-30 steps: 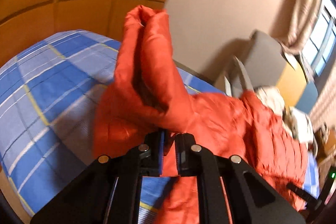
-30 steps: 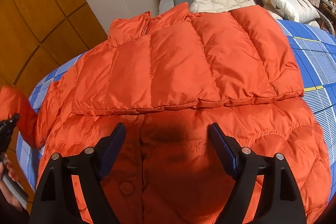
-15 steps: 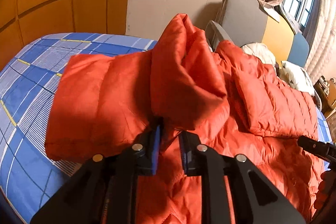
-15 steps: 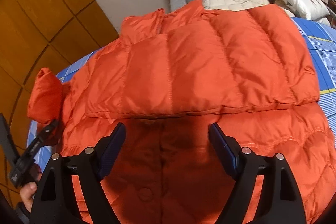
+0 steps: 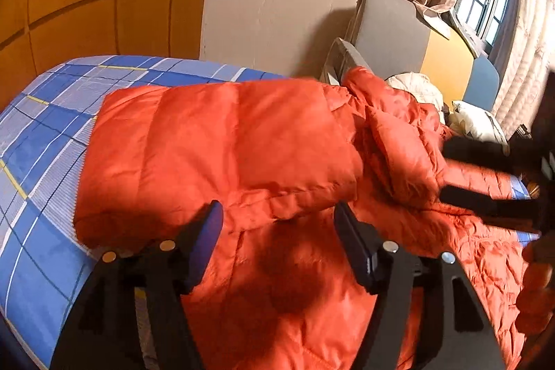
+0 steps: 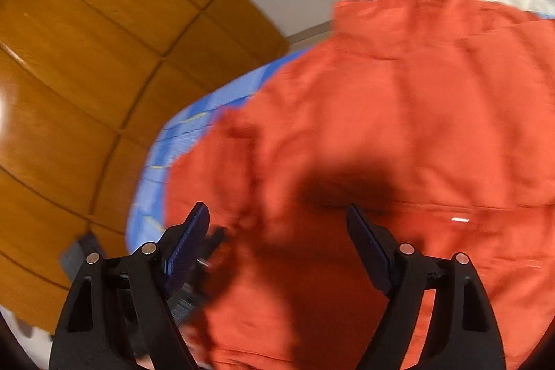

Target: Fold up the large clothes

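**Both tools free as the second sleeve lies across the jacket**

Left tool [image 5: 277, 224] hangs with its jaws spread wide and nothing between them, just above the orange down jacket [image 5: 270, 266] that lies spread on the blue plaid bed [image 5: 38, 162]. One padded sleeve [image 5: 215, 148] lies folded across the jacket's front, its cuff edge just ahead of the blue pads [image 5: 204, 241]. A second folded sleeve [image 5: 402, 155] lies beyond it, toward the far side of the jacket.

Right tool [image 6: 277, 238] is also spread apart and grips nothing; its view is smeared with blur, so little fine detail can be read. In the left wrist view it shows as a dark blurred shape [image 5: 492, 182] just beside the farther sleeve. A cream quilted garment [image 5: 416, 89] and a pillow [image 5: 475, 123] lie at the head of the bed, apart from the work.

With both sleeves in, the step in hand looks like squaring up the body before it is doubled over. To do that well, each tool should take a hem corner, one on each side, biting through both layers of the slippery shell so the filling does not slide out of the grip. Lift the two corners evenly and carry them toward the collar [image 6: 402, 9], low over the jacket, so that the sleeves are not dragged out of place. Down cloth springs back; pressing along the new fold would help it hold.
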Demonstrator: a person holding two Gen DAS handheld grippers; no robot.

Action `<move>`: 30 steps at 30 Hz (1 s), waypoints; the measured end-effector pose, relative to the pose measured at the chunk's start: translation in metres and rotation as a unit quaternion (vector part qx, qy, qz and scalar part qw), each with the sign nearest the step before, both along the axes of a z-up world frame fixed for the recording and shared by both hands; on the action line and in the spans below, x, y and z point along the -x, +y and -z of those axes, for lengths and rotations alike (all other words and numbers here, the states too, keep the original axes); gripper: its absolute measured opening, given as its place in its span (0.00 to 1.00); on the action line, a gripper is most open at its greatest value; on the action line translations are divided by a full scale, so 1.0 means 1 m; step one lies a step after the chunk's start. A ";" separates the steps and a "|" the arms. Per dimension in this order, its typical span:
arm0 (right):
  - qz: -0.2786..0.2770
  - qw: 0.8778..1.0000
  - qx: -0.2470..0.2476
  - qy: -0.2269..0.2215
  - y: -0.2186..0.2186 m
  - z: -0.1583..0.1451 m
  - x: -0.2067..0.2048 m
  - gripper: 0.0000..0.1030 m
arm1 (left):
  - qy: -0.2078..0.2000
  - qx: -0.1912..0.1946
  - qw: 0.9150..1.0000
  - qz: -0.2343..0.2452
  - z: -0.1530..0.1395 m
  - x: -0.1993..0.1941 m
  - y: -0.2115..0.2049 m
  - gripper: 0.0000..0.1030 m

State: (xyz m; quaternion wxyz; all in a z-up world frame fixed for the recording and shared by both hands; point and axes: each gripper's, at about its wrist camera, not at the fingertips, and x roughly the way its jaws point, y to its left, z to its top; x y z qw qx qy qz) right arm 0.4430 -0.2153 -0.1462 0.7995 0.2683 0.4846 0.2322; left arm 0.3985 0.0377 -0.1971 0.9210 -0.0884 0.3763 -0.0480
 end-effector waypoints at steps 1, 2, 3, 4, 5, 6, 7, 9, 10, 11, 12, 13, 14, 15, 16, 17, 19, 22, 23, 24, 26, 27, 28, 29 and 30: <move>-0.007 1.000 -0.002 0.001 0.011 0.000 -0.004 0.79 | 0.001 0.002 1.000 -0.003 0.001 0.002 0.003 0.65; -0.012 1.000 0.000 0.003 0.020 0.001 -0.007 0.79 | 0.001 0.008 1.000 -0.010 0.001 0.005 0.007 0.65; -0.014 1.000 0.005 0.008 0.027 0.004 -0.010 0.79 | 0.002 0.013 1.000 -0.019 0.002 0.008 0.012 0.65; -0.013 1.000 0.009 0.012 0.032 0.007 -0.012 0.79 | 0.003 0.016 1.000 -0.026 0.003 0.011 0.016 0.65; -0.014 1.000 0.014 0.019 0.039 0.012 -0.016 0.79 | 0.004 0.021 0.999 -0.036 0.003 0.015 0.022 0.65; -0.013 0.999 0.018 0.024 0.044 0.016 -0.018 0.78 | 0.006 0.025 0.999 -0.044 0.005 0.018 0.027 0.65; -0.011 0.999 0.020 0.029 0.048 0.020 -0.020 0.72 | 0.007 0.027 0.998 -0.054 0.006 0.021 0.033 0.65; -0.015 0.999 0.022 0.035 0.054 0.026 -0.024 0.66 | 0.008 0.029 0.997 -0.073 0.008 0.027 0.044 0.65; -0.015 0.999 0.024 0.035 0.057 0.028 -0.025 0.65 | 0.012 0.036 0.996 -0.083 0.010 0.030 0.052 0.65; -0.018 0.999 0.026 0.035 0.062 0.029 -0.026 0.63 | 0.016 0.037 0.995 -0.091 0.012 0.031 0.058 0.65; -0.022 0.999 0.030 0.035 0.066 0.030 -0.028 0.56 | 0.021 0.037 0.994 -0.101 0.015 0.031 0.063 0.65; -0.025 0.999 0.034 0.034 0.068 0.030 -0.029 0.50 | 0.027 0.038 0.993 -0.108 0.018 0.031 0.067 0.65; -0.029 0.998 0.040 0.028 0.073 0.030 -0.029 0.46 | 0.035 0.037 0.992 -0.116 0.021 0.030 0.071 0.65; -0.032 0.998 0.044 0.025 0.077 0.028 -0.030 0.36 | 0.045 0.040 0.990 -0.126 0.025 0.028 0.076 0.65; -0.033 0.998 0.046 0.023 0.078 0.028 -0.030 0.25 | 0.051 0.045 0.989 -0.133 0.029 0.026 0.080 0.65; -0.033 0.998 0.055 0.016 0.079 0.025 -0.029 0.21 | 0.060 0.049 0.986 -0.146 0.032 0.025 0.085 0.65; -0.025 0.998 0.064 -0.001 0.075 0.016 -0.028 0.12 | 0.068 0.055 0.984 -0.157 0.037 0.022 0.090 0.65; -0.007 0.998 0.060 -0.022 0.061 -0.001 -0.025 0.10 | 0.074 0.054 0.982 -0.163 0.040 0.018 0.093 0.65; -0.004 0.998 0.061 -0.028 0.057 -0.006 -0.025 0.10 | 0.075 0.053 0.982 -0.164 0.040 0.016 0.093 0.65; -0.001 0.997 0.064 -0.033 0.053 -0.010 -0.025 0.10 | 0.075 0.051 0.982 -0.165 0.040 0.014 0.092 0.65; 0.010 0.996 0.072 -0.045 0.042 -0.020 -0.024 0.10 | 0.071 0.047 0.983 -0.164 0.037 0.010 0.091 0.65; 0.016 0.996 0.074 -0.050 0.035 -0.024 -0.022 0.10 | 0.070 0.045 0.983 -0.162 0.035 0.009 0.089 0.65; 0.023 0.995 0.076 -0.056 0.027 -0.029 -0.021 0.08 | 0.067 0.042 0.984 -0.158 0.032 0.005 0.086 0.65; 0.028 0.995 0.078 -0.061 0.022 -0.032 -0.020 0.07 | 0.064 0.038 0.985 -0.154 0.029 0.003 0.083 0.65; 0.037 0.994 0.083 -0.067 0.014 -0.037 -0.018 0.07 | 0.061 0.030 0.986 -0.151 0.027 -0.001 0.079 0.65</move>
